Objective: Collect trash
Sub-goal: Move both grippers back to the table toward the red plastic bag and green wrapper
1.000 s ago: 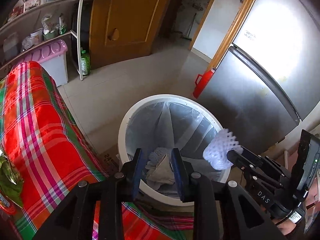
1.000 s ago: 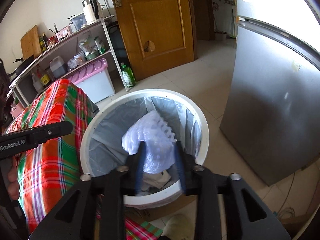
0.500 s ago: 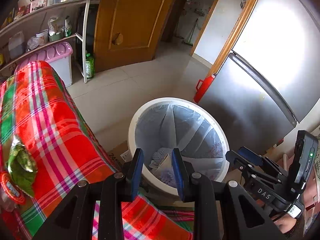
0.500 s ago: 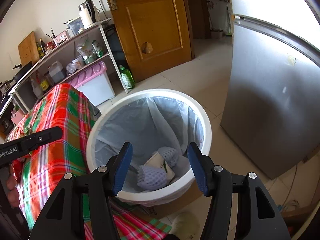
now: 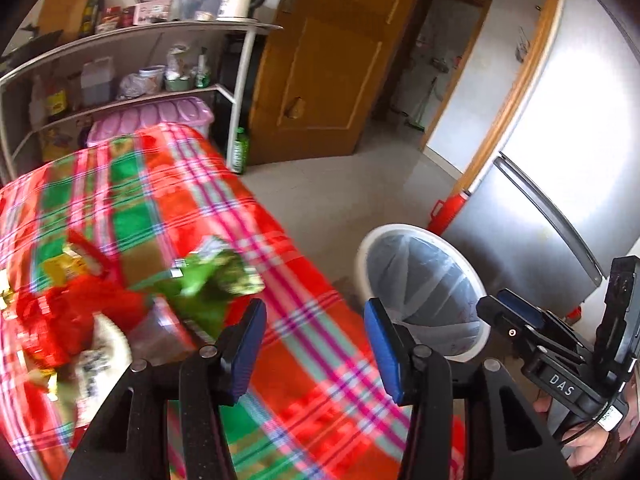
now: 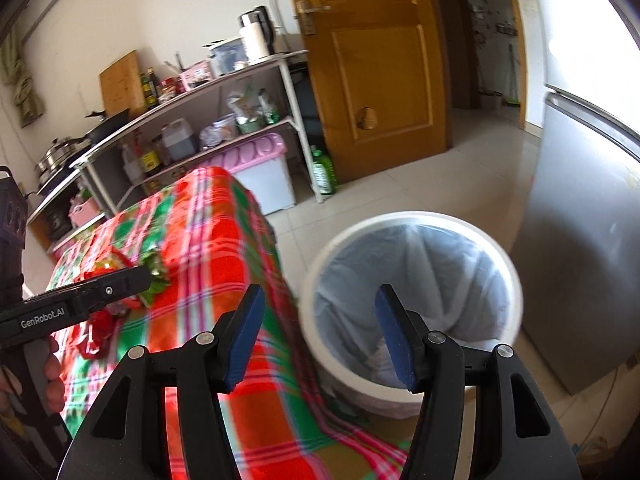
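A white bin [image 5: 424, 292] [image 6: 412, 300] lined with a pale bag stands on the floor beside the table; paper trash lies at its bottom. My left gripper [image 5: 316, 344] hangs over the plaid cloth's edge, its jaws opening with nothing between them. Left of it on the cloth lies blurred trash: a green wrapper [image 5: 212, 280], red packaging [image 5: 60, 320], a yellow packet [image 5: 66, 268] and a white lid-like piece [image 5: 108, 344]. My right gripper [image 6: 320, 336] [image 5: 516, 312] stands open and empty in front of the bin rim. The left gripper [image 6: 100, 292] also shows in the right wrist view.
A red-green plaid cloth [image 5: 168, 208] [image 6: 208, 248] covers the table. A steel fridge [image 5: 560, 184] stands right of the bin, with a red container [image 5: 444, 212] at its foot. Behind are a wooden door [image 6: 368, 64], a shelf rack [image 6: 192, 120], a pink-lidded box [image 6: 256, 168] and a green bottle [image 6: 322, 172].
The right gripper let the white foam net fall into the bin and opened. Both grippers swung left from the bin toward the table. The left jaws widened.
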`<move>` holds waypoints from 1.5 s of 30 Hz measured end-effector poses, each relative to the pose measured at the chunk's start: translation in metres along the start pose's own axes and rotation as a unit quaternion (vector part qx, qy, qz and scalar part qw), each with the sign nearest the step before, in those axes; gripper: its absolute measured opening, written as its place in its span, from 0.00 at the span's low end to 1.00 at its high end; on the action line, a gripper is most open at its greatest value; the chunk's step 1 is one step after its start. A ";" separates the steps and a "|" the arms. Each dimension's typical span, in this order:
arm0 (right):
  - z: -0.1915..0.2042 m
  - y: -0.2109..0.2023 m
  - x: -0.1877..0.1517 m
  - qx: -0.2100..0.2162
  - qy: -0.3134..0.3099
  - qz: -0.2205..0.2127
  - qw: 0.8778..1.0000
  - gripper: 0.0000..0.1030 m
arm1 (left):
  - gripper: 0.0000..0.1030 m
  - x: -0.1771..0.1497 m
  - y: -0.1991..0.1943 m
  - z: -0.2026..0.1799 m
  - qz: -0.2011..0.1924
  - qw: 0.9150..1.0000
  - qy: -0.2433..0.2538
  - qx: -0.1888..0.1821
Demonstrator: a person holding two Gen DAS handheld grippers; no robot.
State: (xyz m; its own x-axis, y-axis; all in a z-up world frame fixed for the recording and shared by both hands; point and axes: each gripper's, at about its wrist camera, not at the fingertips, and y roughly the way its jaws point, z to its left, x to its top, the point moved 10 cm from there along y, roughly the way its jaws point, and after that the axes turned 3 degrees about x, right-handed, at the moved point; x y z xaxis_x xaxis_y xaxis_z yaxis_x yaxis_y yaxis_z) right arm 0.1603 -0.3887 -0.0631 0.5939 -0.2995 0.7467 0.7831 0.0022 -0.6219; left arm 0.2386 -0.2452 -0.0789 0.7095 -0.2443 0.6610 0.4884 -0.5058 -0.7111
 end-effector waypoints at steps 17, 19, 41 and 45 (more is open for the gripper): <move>0.108 0.054 -0.001 0.091 -0.040 0.032 0.995 0.56 | 0.65 -0.013 -0.063 0.140 -0.038 0.993 -0.088 0.073; 0.118 0.061 0.000 0.097 -0.041 0.036 0.994 0.56 | 0.68 -0.014 -0.066 0.152 -0.040 0.991 -0.096 0.082; 0.156 0.136 0.011 0.150 -0.023 0.098 0.984 0.58 | 0.79 -0.001 -0.020 0.182 0.022 0.995 -0.047 0.082; 0.161 0.143 0.004 0.152 -0.029 0.115 0.981 0.58 | 0.79 -0.008 -0.011 0.178 0.035 0.995 -0.033 0.087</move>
State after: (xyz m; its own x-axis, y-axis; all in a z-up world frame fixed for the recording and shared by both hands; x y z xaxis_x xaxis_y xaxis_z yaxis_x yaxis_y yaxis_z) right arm 0.3048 -0.2357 -0.1112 0.7639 -0.2033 0.6124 0.6408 0.3509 -0.6828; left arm 0.3180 -0.0903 -0.1192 0.7743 -0.2164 0.5946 0.5127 -0.3362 -0.7900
